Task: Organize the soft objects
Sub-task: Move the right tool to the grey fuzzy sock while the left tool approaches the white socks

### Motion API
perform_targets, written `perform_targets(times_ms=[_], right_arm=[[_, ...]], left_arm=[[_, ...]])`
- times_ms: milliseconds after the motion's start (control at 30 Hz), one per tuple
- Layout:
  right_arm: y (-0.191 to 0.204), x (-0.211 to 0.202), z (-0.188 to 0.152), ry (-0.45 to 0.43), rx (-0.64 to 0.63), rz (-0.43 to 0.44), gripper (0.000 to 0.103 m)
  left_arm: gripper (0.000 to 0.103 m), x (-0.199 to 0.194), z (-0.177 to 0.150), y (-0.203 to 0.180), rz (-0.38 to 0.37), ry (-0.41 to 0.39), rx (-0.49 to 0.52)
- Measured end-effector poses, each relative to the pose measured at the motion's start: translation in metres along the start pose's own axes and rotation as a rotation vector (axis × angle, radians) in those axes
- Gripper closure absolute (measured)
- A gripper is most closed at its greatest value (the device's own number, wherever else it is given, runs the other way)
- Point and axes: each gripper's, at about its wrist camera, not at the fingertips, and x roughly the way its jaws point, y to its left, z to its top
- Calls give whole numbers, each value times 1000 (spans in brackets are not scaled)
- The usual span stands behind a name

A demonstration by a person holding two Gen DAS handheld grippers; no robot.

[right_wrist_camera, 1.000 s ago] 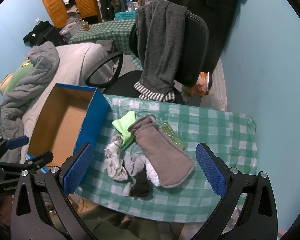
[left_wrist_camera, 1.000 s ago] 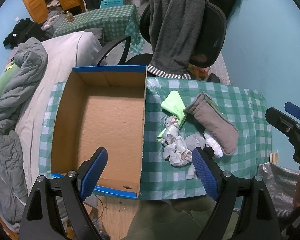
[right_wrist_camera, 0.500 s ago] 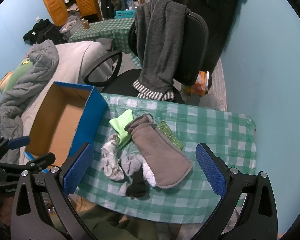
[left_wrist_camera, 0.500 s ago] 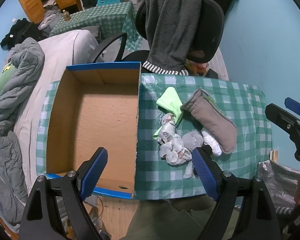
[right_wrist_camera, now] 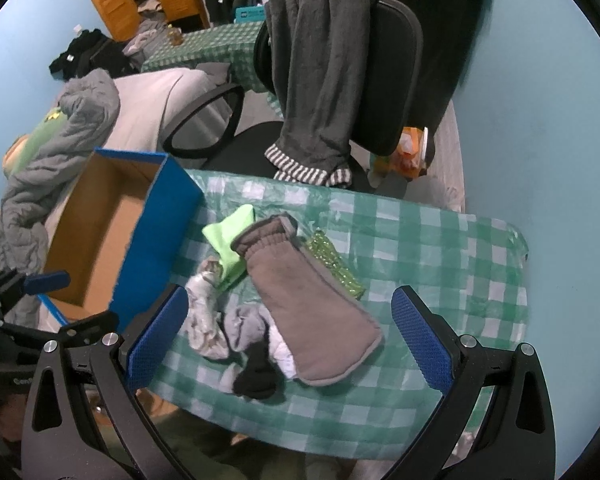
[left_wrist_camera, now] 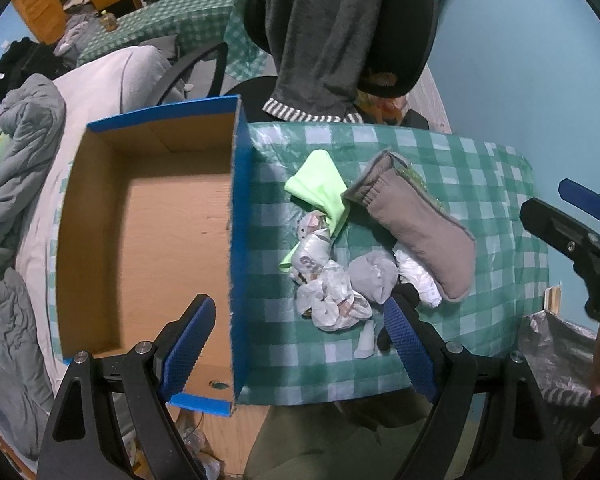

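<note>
Both your tongs are spread and empty; drop the right tongs straight down onto the mitten between them, then pinch mid-body.

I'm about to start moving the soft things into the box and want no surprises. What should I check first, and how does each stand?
1. Cardboard box holds nothing: ok.
2. Left gripper open, nothing held: ok.
3. Right gripper open, nothing held: ok.
4. Grey mitten on top of the pile, unobstructed: ok.
5. Items separable: not ok, the lime cloth, patterned socks and black sock overlap.
6. Things hidden beneath the mitten: cannot tell.
</note>
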Motion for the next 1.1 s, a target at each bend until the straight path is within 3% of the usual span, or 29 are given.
perform_targets(times_ms=[1100], right_arm=[[-14,97,-21,168,-187,-19,2]], left_arm=[[16,102,13,-28,36,155,36]])
